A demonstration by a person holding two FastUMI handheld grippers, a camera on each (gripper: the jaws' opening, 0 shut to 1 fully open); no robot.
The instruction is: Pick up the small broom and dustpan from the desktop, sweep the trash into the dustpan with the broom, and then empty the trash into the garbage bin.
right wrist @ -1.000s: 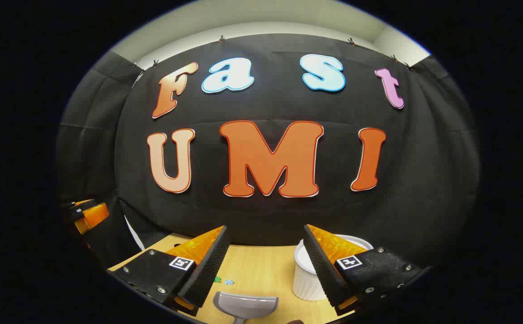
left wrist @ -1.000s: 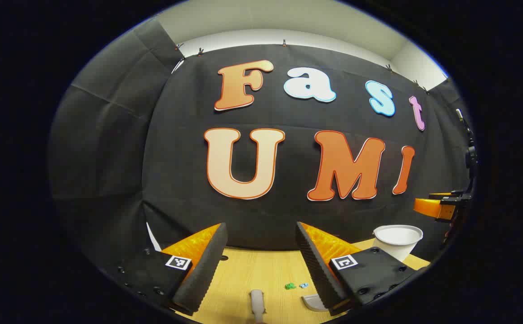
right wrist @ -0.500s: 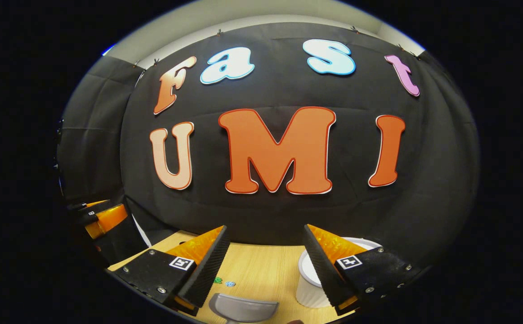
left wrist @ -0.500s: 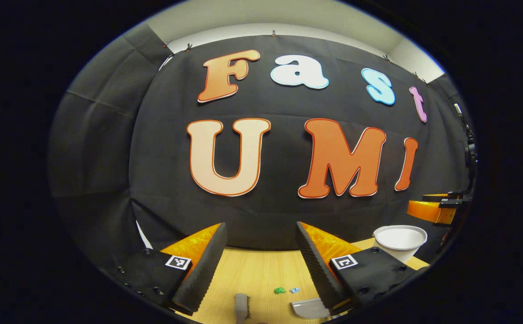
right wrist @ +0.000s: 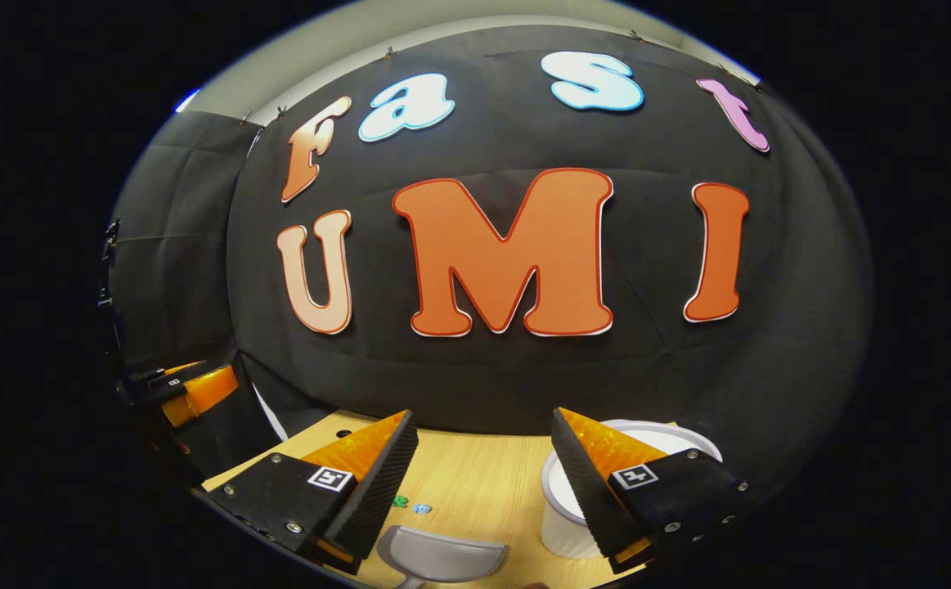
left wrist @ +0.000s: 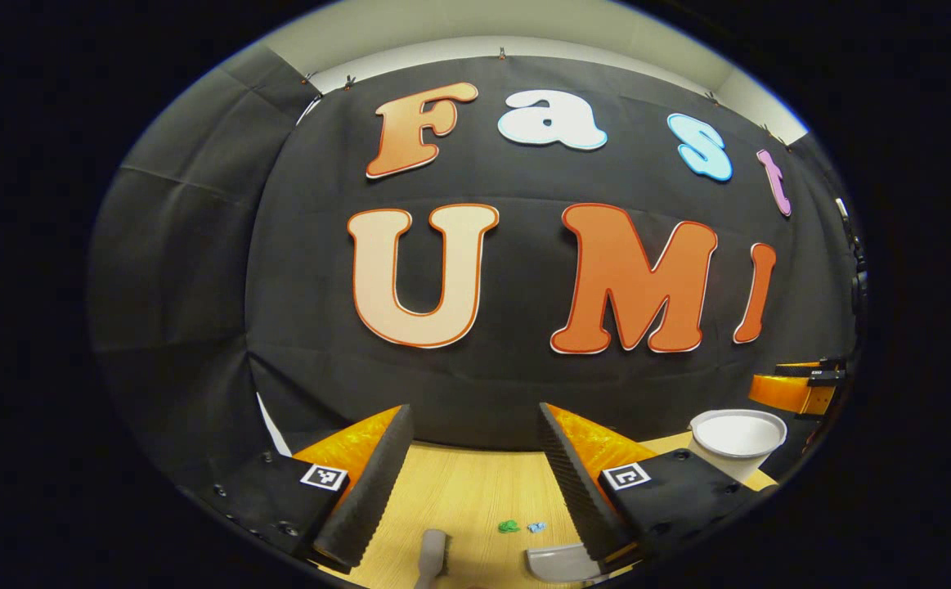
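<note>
Since the earlier frame, we note the right gripper [right wrist: 483, 470] has drawn closer to the garbage bin [right wrist: 561, 523], while the left gripper [left wrist: 473, 466] has barely shifted. Both hang above the desktop [right wrist: 475, 483] with fingers spread wide, holding nothing. In the left gripper view, the small broom [left wrist: 432, 556] is cut off at the bottom edge, showing a grey stub only. The dustpan [right wrist: 441, 558] lies flat between the right gripper's fingers, a pale grey scoop, its handle cut off. The bin, white and ribbed, stands partly hidden behind the right finger. We make out the trash [left wrist: 520, 526] as two tiny scraps, green and blue, just beyond the dustpan.
</note>
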